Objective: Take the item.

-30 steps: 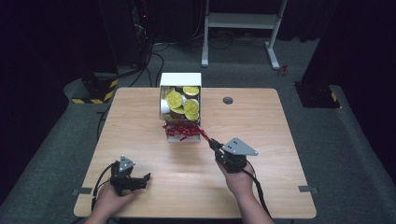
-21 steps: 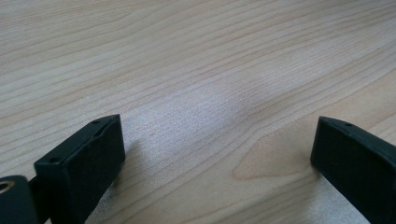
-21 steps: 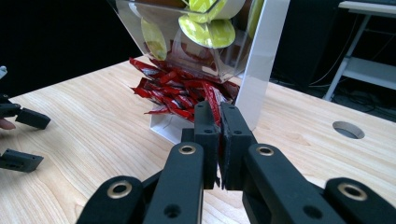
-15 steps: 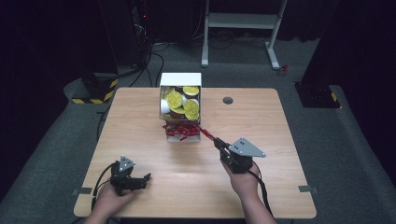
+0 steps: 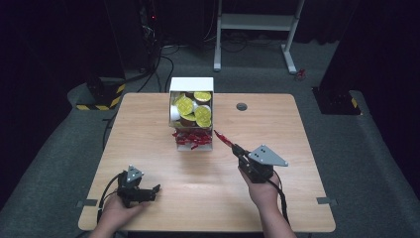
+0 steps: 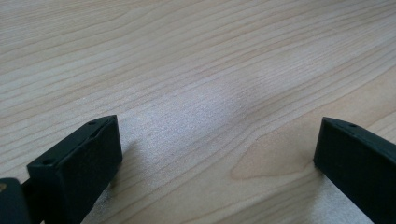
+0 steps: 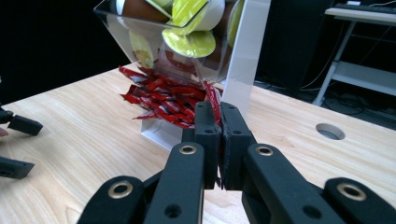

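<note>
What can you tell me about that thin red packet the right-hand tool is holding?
The red packet is a slim, glossy, foil-like sachet, like those heaped in the dispenser's lower tray. The right gripper pinches one end between its shut black fingers. The free end slants toward the dispenser, lifted off the wooden table. In the high view it looks clear of the pile.

Red sachet (image 5: 222, 138), yellow-lidded brown cups (image 5: 193, 108), white dispenser (image 5: 192, 85), pale wood-grain table (image 5: 297, 129)

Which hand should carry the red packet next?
The right one, most likely. The right gripper already has its jaws shut on a red packet beside the dispenser. The left gripper sits open near the table's front edge, holding nothing.
</note>
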`<state>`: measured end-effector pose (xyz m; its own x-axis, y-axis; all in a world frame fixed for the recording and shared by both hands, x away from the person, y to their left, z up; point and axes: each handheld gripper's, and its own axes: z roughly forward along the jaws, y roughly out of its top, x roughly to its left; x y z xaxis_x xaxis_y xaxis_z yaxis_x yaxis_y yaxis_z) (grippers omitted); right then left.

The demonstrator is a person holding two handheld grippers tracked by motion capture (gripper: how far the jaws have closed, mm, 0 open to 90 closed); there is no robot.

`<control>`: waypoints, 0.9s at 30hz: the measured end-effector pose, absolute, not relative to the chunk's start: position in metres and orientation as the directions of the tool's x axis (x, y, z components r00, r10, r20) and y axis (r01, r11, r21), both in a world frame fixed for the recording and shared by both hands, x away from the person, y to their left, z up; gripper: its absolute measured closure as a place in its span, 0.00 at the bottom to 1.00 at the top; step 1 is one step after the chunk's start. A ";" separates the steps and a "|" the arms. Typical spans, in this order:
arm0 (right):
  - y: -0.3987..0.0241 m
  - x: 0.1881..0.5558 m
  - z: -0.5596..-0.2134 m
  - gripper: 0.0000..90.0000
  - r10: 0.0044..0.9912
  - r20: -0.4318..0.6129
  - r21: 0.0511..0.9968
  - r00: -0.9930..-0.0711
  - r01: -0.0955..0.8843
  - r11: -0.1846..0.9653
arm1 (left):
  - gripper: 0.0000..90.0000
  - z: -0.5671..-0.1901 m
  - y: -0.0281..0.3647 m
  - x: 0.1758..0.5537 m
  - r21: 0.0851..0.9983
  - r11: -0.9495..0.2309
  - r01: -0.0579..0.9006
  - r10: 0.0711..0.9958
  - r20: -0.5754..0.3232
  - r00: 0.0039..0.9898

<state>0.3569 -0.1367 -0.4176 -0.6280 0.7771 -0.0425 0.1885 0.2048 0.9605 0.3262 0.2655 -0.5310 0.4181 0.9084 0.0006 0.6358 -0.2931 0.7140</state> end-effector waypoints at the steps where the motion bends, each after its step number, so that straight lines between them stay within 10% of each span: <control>1: -0.138 0.357 -0.417 0.98 0.780 -0.046 0.961 -0.625 0.185 0.205 | 0.01 -0.531 0.266 0.326 0.714 -0.293 0.636 0.908 0.001 0.418; 27: -0.165 0.372 -0.423 0.98 0.833 -0.040 0.958 -0.553 0.216 0.189 | 0.01 -0.531 0.266 0.326 0.714 -0.294 0.636 0.908 0.001 0.418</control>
